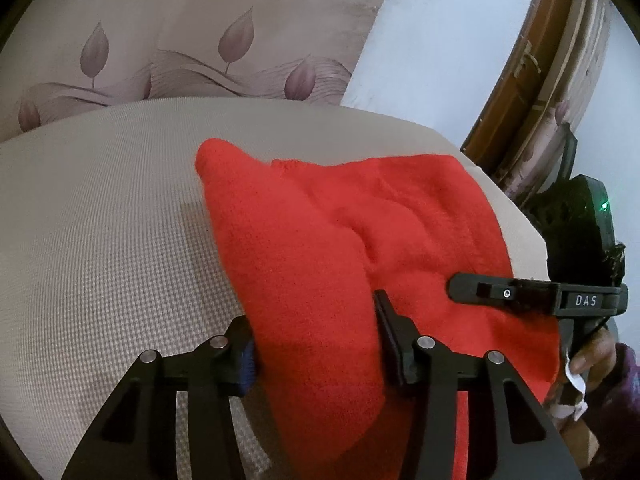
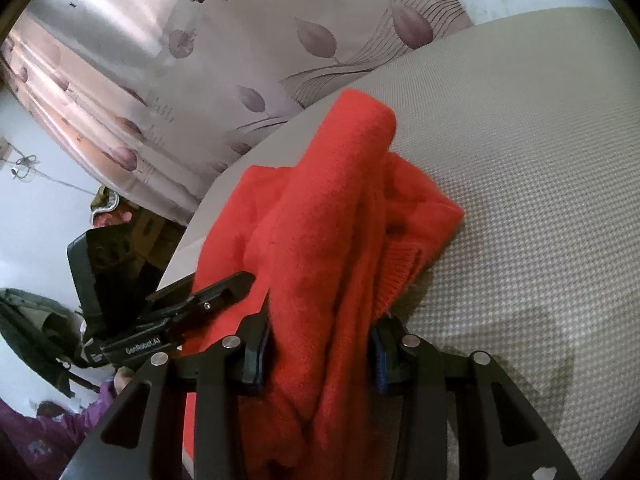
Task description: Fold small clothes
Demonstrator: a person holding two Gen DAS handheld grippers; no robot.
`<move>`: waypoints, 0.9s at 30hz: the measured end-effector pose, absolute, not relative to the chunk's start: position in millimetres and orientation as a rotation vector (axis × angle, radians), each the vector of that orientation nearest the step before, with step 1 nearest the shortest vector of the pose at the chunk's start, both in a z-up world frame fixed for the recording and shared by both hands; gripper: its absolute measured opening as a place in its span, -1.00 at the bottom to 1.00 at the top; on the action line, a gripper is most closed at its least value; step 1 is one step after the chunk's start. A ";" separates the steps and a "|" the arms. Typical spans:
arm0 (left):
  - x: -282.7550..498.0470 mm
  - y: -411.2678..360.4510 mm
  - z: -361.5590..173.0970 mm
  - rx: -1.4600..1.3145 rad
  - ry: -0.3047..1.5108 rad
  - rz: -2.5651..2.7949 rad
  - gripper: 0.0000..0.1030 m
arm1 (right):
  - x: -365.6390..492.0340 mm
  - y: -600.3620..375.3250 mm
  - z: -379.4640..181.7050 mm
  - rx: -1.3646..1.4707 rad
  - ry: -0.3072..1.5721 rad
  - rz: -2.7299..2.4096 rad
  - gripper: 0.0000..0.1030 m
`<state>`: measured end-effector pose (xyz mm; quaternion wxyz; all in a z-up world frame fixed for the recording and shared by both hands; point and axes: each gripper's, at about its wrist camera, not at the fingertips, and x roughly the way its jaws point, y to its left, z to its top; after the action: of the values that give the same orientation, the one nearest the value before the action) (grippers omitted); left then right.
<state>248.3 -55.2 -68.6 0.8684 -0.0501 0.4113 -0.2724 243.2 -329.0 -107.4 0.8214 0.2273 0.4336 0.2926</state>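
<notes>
Both tongs are clamped on the same red knit garment. Left tongs, at the lower middle of the left wrist frame, have a thick fold of the red cloth pinched between their two fingers, the blue pad of one finger pressed against the fabric. Right tongs, at the lower middle of the right wrist frame, likewise squeeze a bunched ridge of the garment between their pads, with the cloth spilling down below them to the bottom edge.

In the left wrist frame the garment spreads from the centre toward the right, draped over a beige woven tabletop, with a rounded lump of it rising at centre top. The right tongs reach in from the right edge of this frame, lying over the red cloth. In the right wrist frame the left tongs enter from the lower left, touching the garment's edge.

A leaf-patterned curtain hangs behind the tabletop, filling the upper left of both frames
</notes>
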 end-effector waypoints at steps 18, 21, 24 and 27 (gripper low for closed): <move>260.3 -50.4 -75.9 -0.198 0.914 -0.596 0.30 | 251.9 -338.9 -114.7 0.552 0.961 0.612 -0.17; 259.8 -49.8 -76.3 -0.206 0.914 -0.599 0.31 | 243.9 -348.0 -113.4 0.589 0.958 0.601 -0.09; 259.3 -45.6 -77.8 -0.228 0.908 -0.599 0.34 | 220.6 -362.0 -109.9 0.624 0.941 0.599 -0.08; 255.1 -41.3 -77.6 -0.240 0.896 -0.593 0.35 | 184.1 -376.1 -101.2 0.652 0.891 0.601 -0.08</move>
<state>255.1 -41.3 -77.6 0.8522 -0.1142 0.4259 -0.2817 184.1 -376.1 -101.2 0.8090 0.3048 0.4167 0.2809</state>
